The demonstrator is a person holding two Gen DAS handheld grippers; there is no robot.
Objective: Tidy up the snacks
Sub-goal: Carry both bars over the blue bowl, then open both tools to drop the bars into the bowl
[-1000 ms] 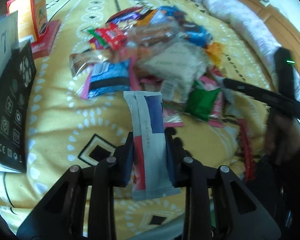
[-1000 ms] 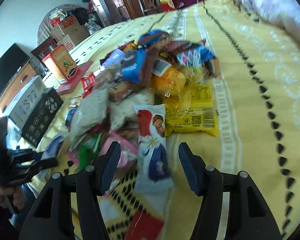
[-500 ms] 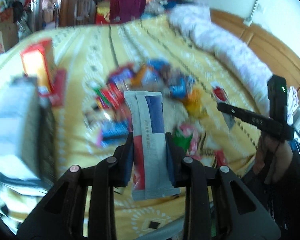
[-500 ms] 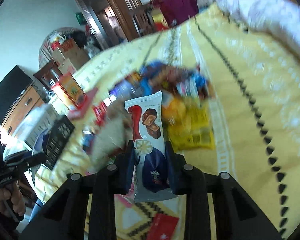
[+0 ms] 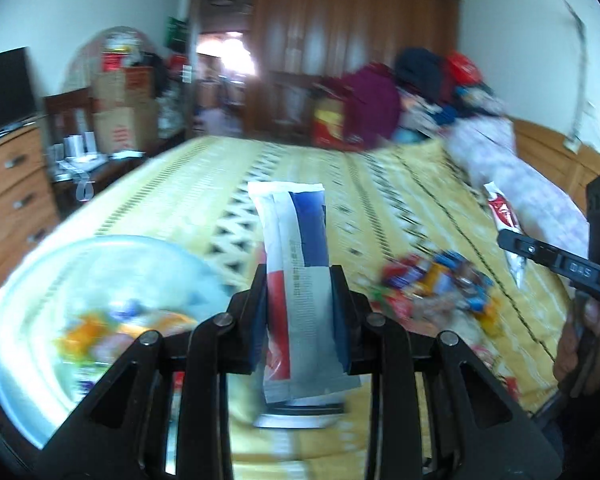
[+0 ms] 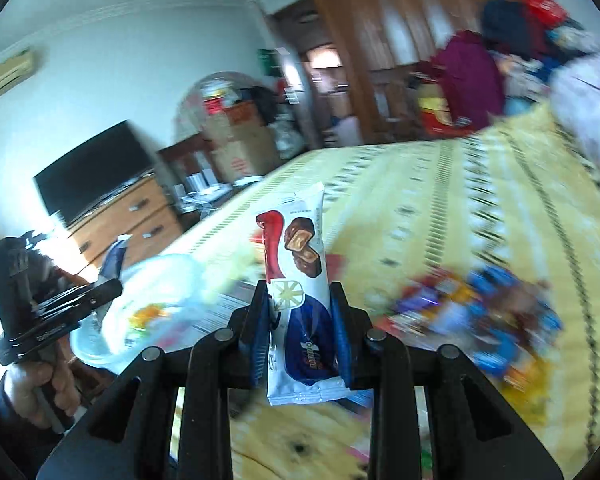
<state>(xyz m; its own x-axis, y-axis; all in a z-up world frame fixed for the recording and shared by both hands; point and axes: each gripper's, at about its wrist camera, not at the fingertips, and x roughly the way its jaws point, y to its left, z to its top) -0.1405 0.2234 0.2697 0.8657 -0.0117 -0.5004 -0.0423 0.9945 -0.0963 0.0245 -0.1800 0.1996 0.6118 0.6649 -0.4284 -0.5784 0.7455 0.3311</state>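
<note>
My left gripper [image 5: 299, 304] is shut on a white, blue and red snack bar wrapper [image 5: 296, 256] held upright above the bed. My right gripper [image 6: 300, 312] is shut on a white chocolate snack bar [image 6: 298, 276] with red and blue print, also lifted. A clear plastic bowl [image 5: 32, 292] holding some snacks is at the lower left of the left wrist view and left of centre in the right wrist view [image 6: 168, 280]. The blurred snack pile [image 5: 432, 284] lies on the yellow bedspread [image 5: 204, 200], right of both grippers [image 6: 480, 312].
A wooden dresser [image 6: 128, 224] with a TV [image 6: 88, 172] stands left of the bed. Cardboard boxes [image 5: 120, 120] and a wardrobe [image 5: 340, 44] are behind. A pillow [image 5: 516, 176] and clothes [image 5: 380, 100] lie at the bed's far right.
Both grippers have lifted and tilted up with their snack bars, swinging left toward the clear bowl. The right gripper closed on its bar from open a second ago.
</note>
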